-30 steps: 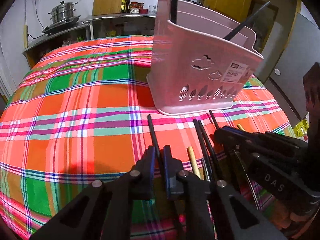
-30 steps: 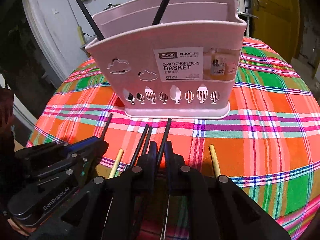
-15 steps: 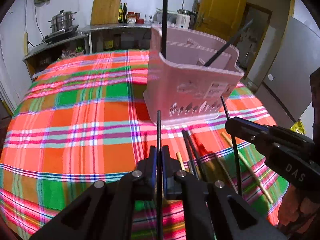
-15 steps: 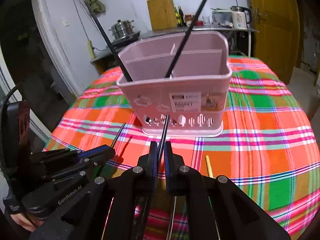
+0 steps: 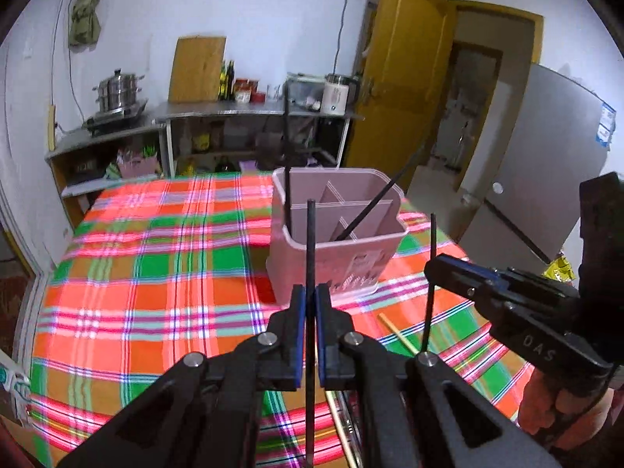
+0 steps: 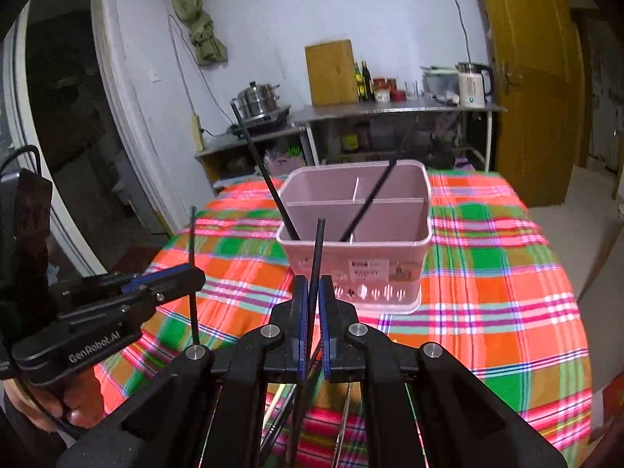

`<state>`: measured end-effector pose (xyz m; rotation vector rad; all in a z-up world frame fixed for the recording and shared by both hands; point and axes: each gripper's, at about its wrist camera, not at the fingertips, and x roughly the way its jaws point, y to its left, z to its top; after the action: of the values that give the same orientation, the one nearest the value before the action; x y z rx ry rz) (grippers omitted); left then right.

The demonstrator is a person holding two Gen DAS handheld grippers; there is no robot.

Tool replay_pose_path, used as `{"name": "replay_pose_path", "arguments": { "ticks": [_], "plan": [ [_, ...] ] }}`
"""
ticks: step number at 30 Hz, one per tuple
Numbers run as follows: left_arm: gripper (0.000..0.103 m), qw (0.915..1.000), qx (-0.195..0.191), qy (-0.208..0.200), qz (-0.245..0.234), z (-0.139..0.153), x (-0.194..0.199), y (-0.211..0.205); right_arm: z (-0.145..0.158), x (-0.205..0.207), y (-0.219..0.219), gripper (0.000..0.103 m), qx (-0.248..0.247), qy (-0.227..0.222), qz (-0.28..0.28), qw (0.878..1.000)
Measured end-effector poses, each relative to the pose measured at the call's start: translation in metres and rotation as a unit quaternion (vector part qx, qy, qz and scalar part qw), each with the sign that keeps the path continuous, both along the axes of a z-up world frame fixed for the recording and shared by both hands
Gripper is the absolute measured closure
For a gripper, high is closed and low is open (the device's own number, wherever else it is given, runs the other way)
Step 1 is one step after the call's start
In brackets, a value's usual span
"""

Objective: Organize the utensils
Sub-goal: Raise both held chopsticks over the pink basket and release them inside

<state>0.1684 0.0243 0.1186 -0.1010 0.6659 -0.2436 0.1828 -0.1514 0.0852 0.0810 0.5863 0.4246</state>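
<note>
Holding a black chopstick in each gripper right now, both lifted off the table. My left gripper point(image 5: 311, 304) is clamped tight on one black chopstick point(image 5: 310, 257) that stands almost dead upright between the blue pads, its tip poking up toward 12 o'clock in front of the pink basket point(image 5: 335, 257). My right gripper point(image 6: 312, 296) is pinching the other black chopstick point(image 6: 316, 257), this one leaning a touch toward 1 o'clock. From the left wrist view the right gripper sits out at 3 o'clock with its stick crossing it vertically; from the right wrist view the left one is over at 9 o'clock, same deal. The basket stands on the plaid tablecloth point(image 6: 507, 273) straight ahead at 12 o'clock, divided into compartments, and two black chopsticks point(image 6: 269, 179) already lean inside it, one tilted toward 11 o'clock and one toward 1 o'clock. Down by my fingers, around 5 o'clock in the left view, a pale wooden chopstick point(image 5: 397, 335) lies flat on the cloth. More sticks lie under the right gripper but they're too blurry to count.
</note>
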Motion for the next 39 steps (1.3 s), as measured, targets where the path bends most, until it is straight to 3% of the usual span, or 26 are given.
{"name": "replay_pose_path", "arguments": {
  "ticks": [14, 29, 39],
  "plan": [
    [0.098, 0.9995, -0.001, -0.027, -0.012, 0.038, -0.005, -0.006, 0.043, -0.022, -0.013, 0.099, 0.004, -0.058, -0.009, 0.998],
    [0.098, 0.9991, -0.010, -0.035, -0.023, 0.068, 0.021, -0.014, 0.060, -0.011, -0.024, 0.099, 0.018, -0.071, -0.021, 0.997],
    [0.098, 0.9964, -0.034, -0.077, -0.016, 0.114, 0.041, -0.008, 0.109, 0.003, -0.026, 0.099, 0.040, -0.122, -0.027, 0.991]
  ]
}}
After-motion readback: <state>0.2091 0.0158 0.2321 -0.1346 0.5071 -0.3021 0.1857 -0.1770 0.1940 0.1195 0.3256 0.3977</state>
